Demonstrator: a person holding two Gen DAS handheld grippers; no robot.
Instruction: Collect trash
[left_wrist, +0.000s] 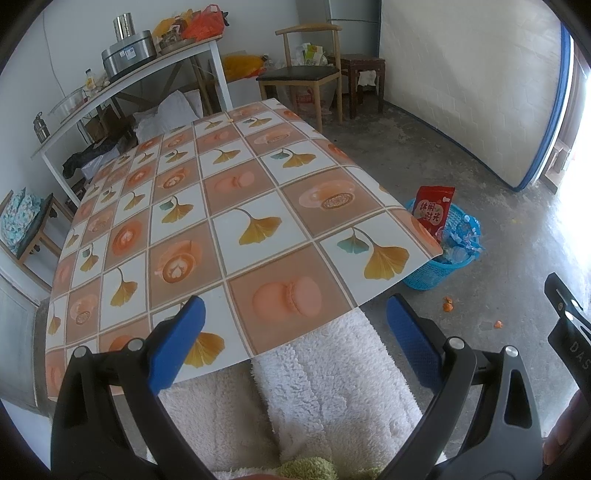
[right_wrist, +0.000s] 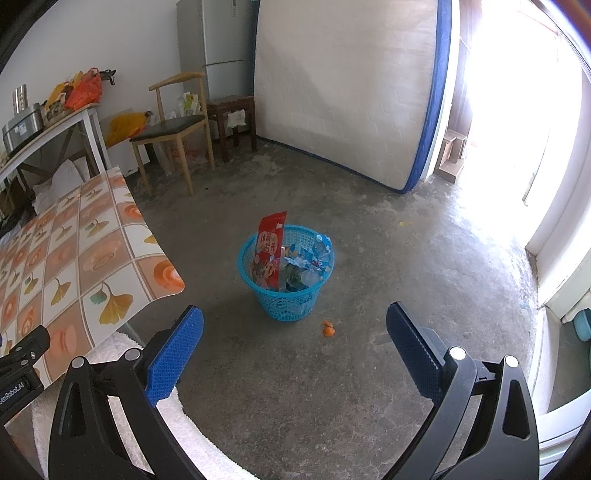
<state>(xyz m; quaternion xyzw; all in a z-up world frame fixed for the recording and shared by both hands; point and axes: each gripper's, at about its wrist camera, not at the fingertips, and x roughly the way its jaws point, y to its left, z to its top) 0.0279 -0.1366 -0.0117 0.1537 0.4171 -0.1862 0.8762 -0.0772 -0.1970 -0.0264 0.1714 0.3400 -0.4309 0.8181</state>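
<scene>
Bare concrete floor lit by glare from doorway; mattress leaned against wall; wooden chair placed beside refrigerator.

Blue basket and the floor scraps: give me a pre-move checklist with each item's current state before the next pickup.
1. Right gripper open and empty: ok.
2. Left gripper open and empty: ok.
3. Blue basket upright on the floor, top open: ok.
4. Red snack bag fully inside the basket: not ok, it sticks up above the rim.
5. Orange scrap on the floor beside the basket, nothing covering it: ok.
6. Tabletop free of trash: cannot tell; a small speck sits near the far edge.
</scene>
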